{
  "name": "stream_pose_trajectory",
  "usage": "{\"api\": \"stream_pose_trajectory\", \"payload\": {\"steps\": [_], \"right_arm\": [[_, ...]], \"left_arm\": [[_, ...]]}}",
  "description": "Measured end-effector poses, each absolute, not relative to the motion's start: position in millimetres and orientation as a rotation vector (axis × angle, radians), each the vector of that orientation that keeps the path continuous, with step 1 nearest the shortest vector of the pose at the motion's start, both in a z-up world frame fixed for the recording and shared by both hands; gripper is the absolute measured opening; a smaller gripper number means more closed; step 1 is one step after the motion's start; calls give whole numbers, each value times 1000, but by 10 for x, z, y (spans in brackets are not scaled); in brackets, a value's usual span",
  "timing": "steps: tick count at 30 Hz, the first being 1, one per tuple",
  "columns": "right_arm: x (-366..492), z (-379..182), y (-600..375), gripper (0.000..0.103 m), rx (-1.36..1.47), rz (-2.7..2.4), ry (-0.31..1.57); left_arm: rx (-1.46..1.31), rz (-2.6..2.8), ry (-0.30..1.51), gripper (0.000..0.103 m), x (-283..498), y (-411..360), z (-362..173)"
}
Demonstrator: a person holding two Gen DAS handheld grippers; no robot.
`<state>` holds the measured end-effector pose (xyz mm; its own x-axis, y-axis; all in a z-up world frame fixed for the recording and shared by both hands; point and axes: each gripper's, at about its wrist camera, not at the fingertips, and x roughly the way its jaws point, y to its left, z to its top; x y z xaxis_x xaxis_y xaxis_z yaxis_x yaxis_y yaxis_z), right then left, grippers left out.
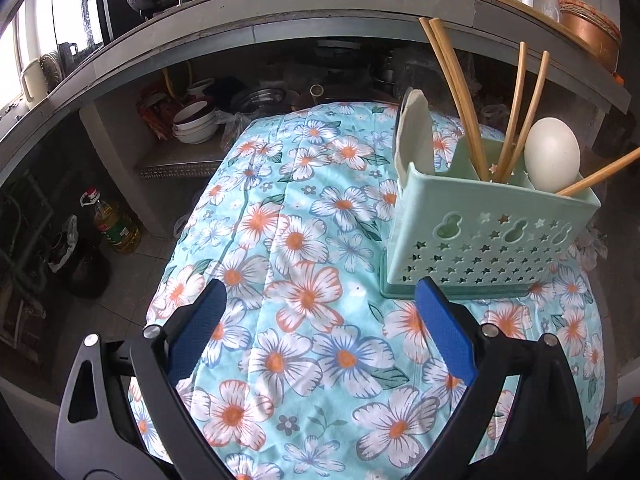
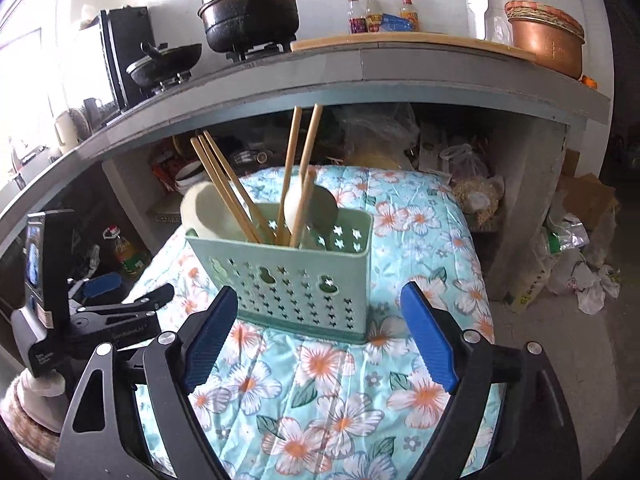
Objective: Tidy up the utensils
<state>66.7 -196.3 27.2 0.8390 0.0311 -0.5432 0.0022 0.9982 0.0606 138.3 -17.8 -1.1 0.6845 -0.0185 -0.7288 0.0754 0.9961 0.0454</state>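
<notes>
A mint-green perforated utensil holder [image 1: 488, 236] stands on the floral cloth [image 1: 288, 264]; it also shows in the right wrist view [image 2: 296, 276]. It holds several wooden chopsticks [image 1: 456, 92], a cream spoon [image 1: 416, 136] and a white rounded spoon [image 1: 552, 152]. In the right wrist view the chopsticks [image 2: 228, 188] and spoons [image 2: 204, 212] stand upright in it. My left gripper [image 1: 320, 304] is open and empty, left of the holder. My right gripper [image 2: 320, 308] is open and empty, just in front of the holder. The left gripper's body [image 2: 100, 312] shows at left.
The floral cloth [image 2: 420, 360] covers a small table. Behind it runs a grey counter [image 2: 360, 68] with pots [image 2: 248, 8], bottles [image 2: 376, 12] and a copper pot [image 2: 548, 36]. Bowls [image 1: 196, 120] sit on the shelf below. An oil bottle [image 1: 114, 224] stands on the floor at left; bags [image 2: 576, 264] lie at right.
</notes>
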Motion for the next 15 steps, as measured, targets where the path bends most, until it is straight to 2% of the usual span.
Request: {"api": "stream_pose_trajectory", "payload": {"steps": [7, 15], "right_arm": [[666, -77, -2027, 82, 85, -47, 697], [535, -87, -2028, 82, 90, -76, 668]], "left_arm": [[57, -16, 839, 91, 1154, -276, -134], [47, 21, 801, 91, 1031, -244, -31]]}}
